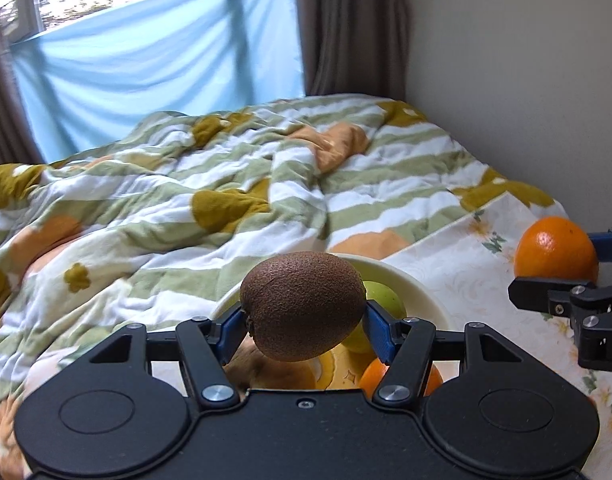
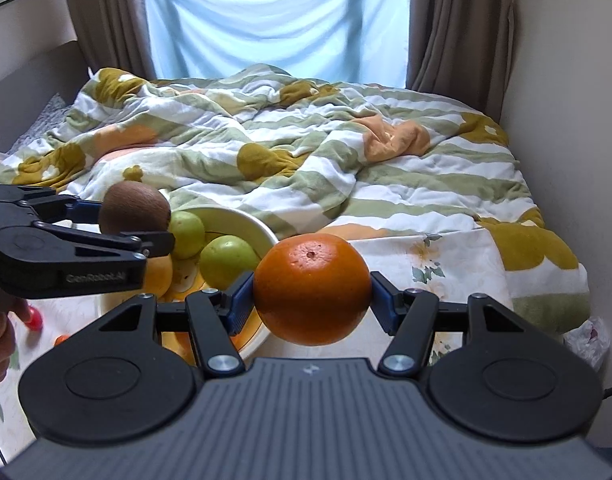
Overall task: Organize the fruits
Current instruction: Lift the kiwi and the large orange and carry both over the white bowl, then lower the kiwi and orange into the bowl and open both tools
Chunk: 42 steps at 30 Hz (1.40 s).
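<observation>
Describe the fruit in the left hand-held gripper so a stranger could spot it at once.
Start at the bed with the striped green-and-white floral quilt. At its near edge sits a round cream bowl of smooth green apples. Above it the left hand-held gripper clamps the fuzzy brown egg-shaped kiwi, the only brown, rough-skinned fruit.

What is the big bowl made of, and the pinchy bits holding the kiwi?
The bowl looks like glazed ceramic or smooth plastic: cream, with a soft sheen. The left hand-held gripper looks like matte black plastic with ribbed blue pads, probably rubber, pressing on the fuzzy brown kiwi.
</observation>
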Tool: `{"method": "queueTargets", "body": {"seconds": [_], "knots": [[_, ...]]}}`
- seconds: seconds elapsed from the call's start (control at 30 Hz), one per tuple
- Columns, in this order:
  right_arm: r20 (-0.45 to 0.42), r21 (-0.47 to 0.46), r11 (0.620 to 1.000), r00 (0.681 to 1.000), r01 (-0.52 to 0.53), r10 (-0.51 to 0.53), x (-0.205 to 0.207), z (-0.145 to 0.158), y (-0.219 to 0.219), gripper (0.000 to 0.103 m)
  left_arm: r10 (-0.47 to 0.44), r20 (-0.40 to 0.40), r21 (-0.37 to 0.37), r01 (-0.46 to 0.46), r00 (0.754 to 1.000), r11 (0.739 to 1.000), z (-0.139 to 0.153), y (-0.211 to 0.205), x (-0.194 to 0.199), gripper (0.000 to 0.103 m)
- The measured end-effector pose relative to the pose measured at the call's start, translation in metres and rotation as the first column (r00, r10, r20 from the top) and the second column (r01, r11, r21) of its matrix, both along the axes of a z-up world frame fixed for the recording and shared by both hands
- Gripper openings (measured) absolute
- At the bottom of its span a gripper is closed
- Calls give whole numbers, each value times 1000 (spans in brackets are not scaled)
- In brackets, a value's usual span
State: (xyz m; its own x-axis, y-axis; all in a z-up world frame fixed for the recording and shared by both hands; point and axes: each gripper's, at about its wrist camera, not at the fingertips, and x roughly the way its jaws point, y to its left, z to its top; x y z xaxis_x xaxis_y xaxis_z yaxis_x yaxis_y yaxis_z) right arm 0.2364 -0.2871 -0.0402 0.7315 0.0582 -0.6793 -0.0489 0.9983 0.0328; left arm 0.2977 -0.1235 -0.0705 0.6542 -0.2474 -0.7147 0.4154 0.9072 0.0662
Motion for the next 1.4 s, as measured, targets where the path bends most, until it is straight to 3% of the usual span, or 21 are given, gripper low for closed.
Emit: {"method": "queueTargets", "body": {"seconds": [0.33, 0.4, 0.47, 0.67, 1.07, 1.4], "knots": [[-32, 3, 997, 997, 71, -71, 6, -13, -7, 75, -99, -8, 33, 100, 995, 994, -19, -10, 3, 67], [-36, 5, 997, 996, 78, -78, 8, -13, -7, 75, -105, 1, 34, 105, 994, 994, -20, -11, 2, 75], [-38, 5, 997, 996, 82, -82, 8, -14, -6, 75, -112, 20, 28, 112, 993, 993, -19, -10, 0, 89], [-40, 4, 997, 996, 82, -82, 9, -14, -4, 75, -121, 43, 32, 120, 992, 992, -13, -3, -8, 95], [-29, -3, 999, 999, -40, 40, 12, -10, 27, 75, 44, 52, -60, -41, 998, 997, 19, 57, -42, 100], [-15, -14, 973, 973, -229, 228, 13, -12, 77, 75, 226, 63, -69, -222, 972, 973, 25, 107, -62, 100]]}}
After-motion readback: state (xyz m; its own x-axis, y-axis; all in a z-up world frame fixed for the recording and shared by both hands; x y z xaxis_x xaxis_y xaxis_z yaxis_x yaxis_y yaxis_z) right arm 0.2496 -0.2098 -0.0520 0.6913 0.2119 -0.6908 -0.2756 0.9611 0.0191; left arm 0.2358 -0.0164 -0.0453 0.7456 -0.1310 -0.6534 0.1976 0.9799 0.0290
